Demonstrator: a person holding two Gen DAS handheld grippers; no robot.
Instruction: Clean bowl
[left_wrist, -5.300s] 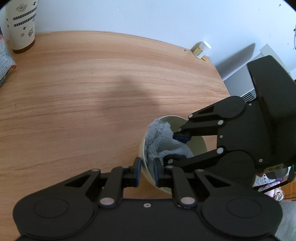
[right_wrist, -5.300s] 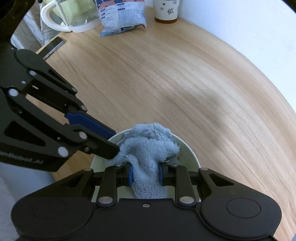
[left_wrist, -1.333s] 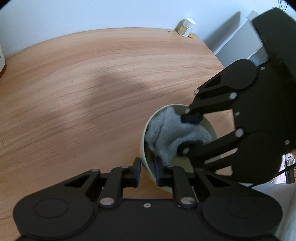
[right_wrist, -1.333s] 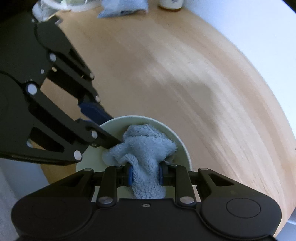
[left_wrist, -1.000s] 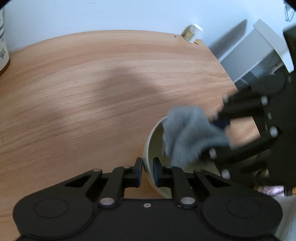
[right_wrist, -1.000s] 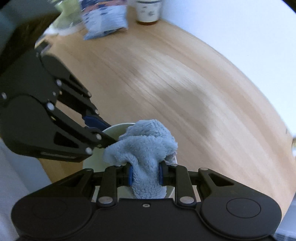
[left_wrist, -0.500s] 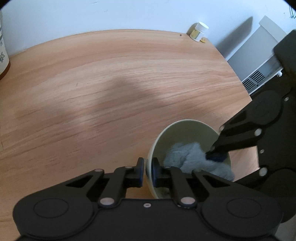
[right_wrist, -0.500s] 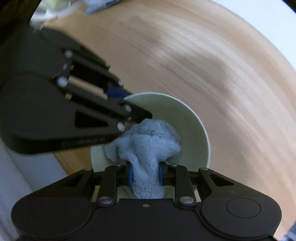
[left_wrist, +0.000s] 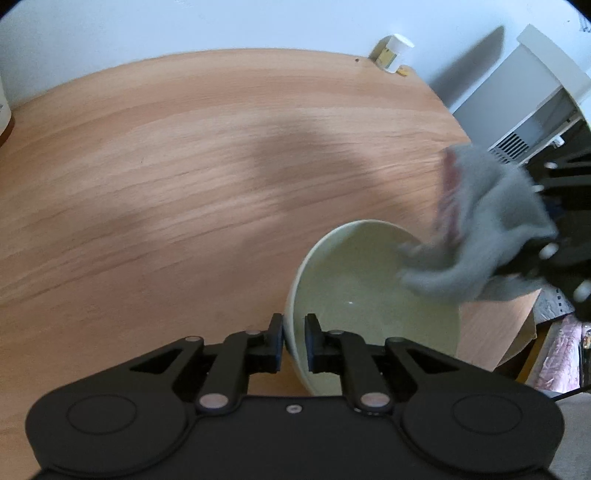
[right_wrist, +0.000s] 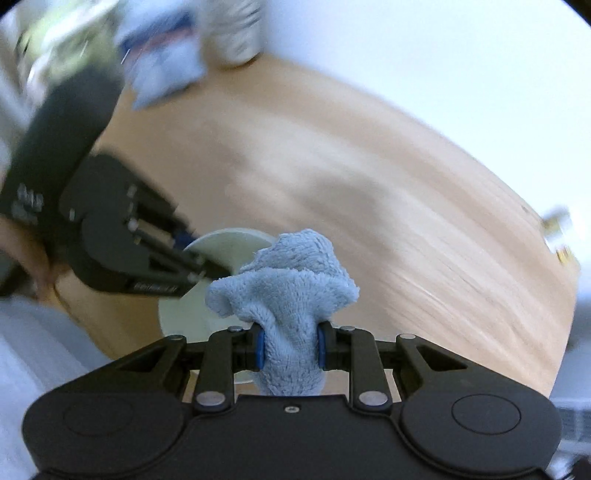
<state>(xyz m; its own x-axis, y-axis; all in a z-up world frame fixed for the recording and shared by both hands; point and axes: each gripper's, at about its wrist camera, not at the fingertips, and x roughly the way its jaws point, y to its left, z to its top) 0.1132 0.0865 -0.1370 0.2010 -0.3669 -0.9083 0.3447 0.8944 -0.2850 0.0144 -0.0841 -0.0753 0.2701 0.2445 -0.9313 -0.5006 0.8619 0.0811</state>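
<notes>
Left wrist view: my left tongs straddle the near-left rim of the bowl, one pad outside, one inside. Half a second ago they were clamped on that rim; now the jaws are opening, with a sliver of gap on both sides of the wall, so I read the grip as letting go. Bowl sits on the table near its right edge, and it looks tilted toward the camera, though I can't tell for sure.

Cloth has come out of the bowl. It was down inside against the far wall a moment ago; now it hangs blurred above and right of the far rim, carried by my right tongs. Bowl inside looks bare and pale, no visible dirt, though blur limits that.

Right wrist view: right tongs are pinched tight on the cloth, narrow gap filled with terry, same hold as before. Bowl now lies far-left of the cloth rather than under it, left tongs at its rim. Whole frame smeared.

My read: wiping is finished or pausing. Cloth withdrawn plus rim release suggests the task is near its end. Risk: bowl rocking or sliding as the rim is freed.
</notes>
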